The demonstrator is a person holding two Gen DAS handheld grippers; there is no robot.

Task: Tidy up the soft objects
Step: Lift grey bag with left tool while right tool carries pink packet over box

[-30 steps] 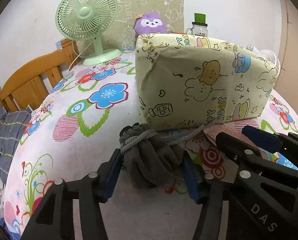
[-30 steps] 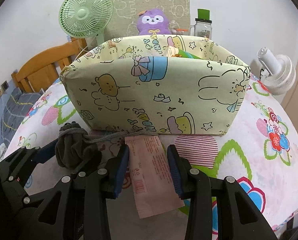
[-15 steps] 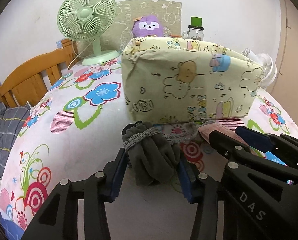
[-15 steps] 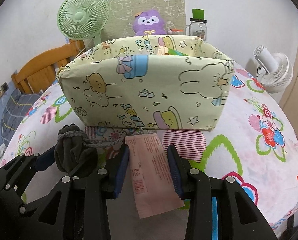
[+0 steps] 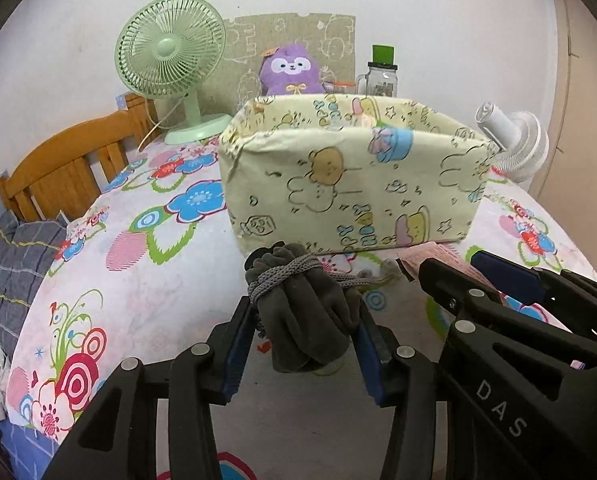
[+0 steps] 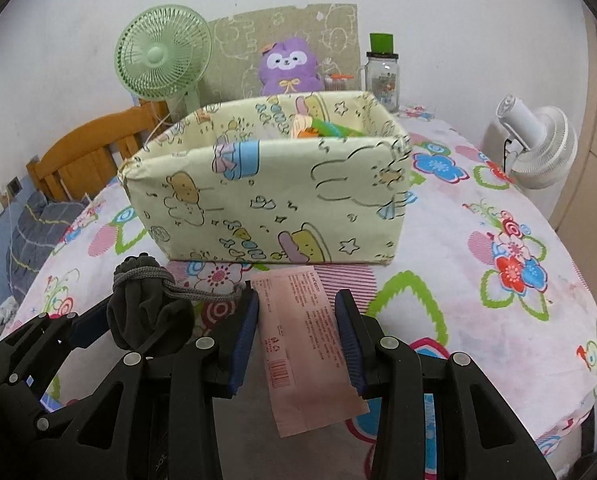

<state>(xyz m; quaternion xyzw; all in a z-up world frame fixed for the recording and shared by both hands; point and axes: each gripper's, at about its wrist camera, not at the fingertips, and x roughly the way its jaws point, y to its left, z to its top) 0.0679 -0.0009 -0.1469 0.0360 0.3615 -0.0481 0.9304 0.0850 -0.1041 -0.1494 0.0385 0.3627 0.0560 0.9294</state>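
Observation:
A dark grey drawstring pouch (image 5: 294, 280) sits squeezed between the blue pads of my left gripper (image 5: 303, 314), which is shut on it just above the floral tablecloth (image 5: 146, 280). A flat pink packet (image 6: 304, 344) is clamped in my right gripper (image 6: 298, 300), also shut. The right wrist view shows the pouch (image 6: 146, 308) to the left of the packet. Beyond both stands a pale yellow cartoon-print fabric box (image 6: 266, 208), open at the top, with colourful items (image 6: 326, 128) inside. The box (image 5: 350, 184) is apart from both grippers.
Behind the box stand a green desk fan (image 5: 170, 52), a purple plush toy (image 5: 292, 68) and a glass jar with a green lid (image 5: 382, 76). A white fan (image 6: 538, 140) is at the right edge. A wooden chair back (image 5: 70, 160) and grey checked cloth (image 5: 14, 248) lie left.
Both grippers have drawn back from the box and risen slightly, carrying pouch and packet; the box looks smaller and its inside shows. The left jaws narrowed onto the pouch.

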